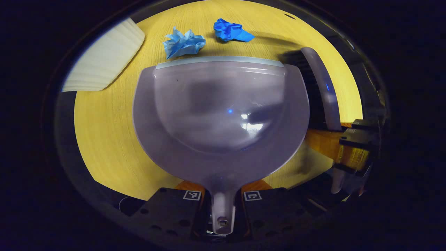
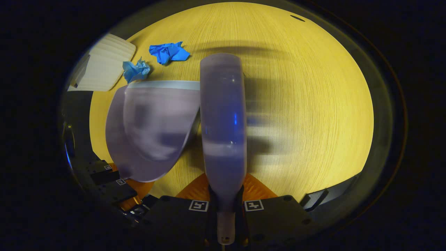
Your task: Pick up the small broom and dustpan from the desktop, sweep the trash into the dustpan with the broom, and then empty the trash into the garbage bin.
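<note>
Yellow desktop: claws clamped on dustpan, broom; paper wads ahead.

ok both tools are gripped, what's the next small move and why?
Probably carry the broom in the right gripper forward past the two blue paper wads. They lie just beyond the dustpan lip, which the left gripper holds by the handle, so a pull back would sweep them in.

Booth, yellow wood-grain desktop
</note>
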Tool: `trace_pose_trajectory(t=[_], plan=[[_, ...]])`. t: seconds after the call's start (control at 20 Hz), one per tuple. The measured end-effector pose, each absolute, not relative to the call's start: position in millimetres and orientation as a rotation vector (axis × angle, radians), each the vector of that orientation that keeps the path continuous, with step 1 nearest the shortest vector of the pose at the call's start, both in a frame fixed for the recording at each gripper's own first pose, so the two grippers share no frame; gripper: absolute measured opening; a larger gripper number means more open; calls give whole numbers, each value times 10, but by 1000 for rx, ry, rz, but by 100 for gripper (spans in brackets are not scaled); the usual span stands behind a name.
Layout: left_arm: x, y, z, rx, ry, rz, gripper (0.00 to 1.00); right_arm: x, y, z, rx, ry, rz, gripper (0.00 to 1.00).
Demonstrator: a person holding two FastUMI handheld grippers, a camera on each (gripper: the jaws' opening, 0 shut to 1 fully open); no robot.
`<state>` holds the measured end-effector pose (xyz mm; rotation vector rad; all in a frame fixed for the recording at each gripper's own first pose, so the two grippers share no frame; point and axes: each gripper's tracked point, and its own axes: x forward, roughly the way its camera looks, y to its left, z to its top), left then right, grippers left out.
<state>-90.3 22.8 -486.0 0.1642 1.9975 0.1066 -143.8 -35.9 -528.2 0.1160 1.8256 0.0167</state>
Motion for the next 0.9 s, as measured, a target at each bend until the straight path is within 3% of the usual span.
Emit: trace_pose_trajectory(t=[0.2, 0.4, 0.6, 0.9], plan=[[-927, 313, -4776, 177, 2038, 90, 27, -1345, -385, -5196, 183, 1823, 27, 23], [-861, 383, -4742, 137, 2059, 95, 27, -872, -532, -5123, 209, 1771, 7, 22], [-730, 524, -4714, 159, 2089, 63, 27, -107, -671, -5136, 122, 1715, 70, 22], [-658, 694, -4703, 228, 2103, 41, 27, 1134, -816, -5423, -251, 1642, 224, 22]])
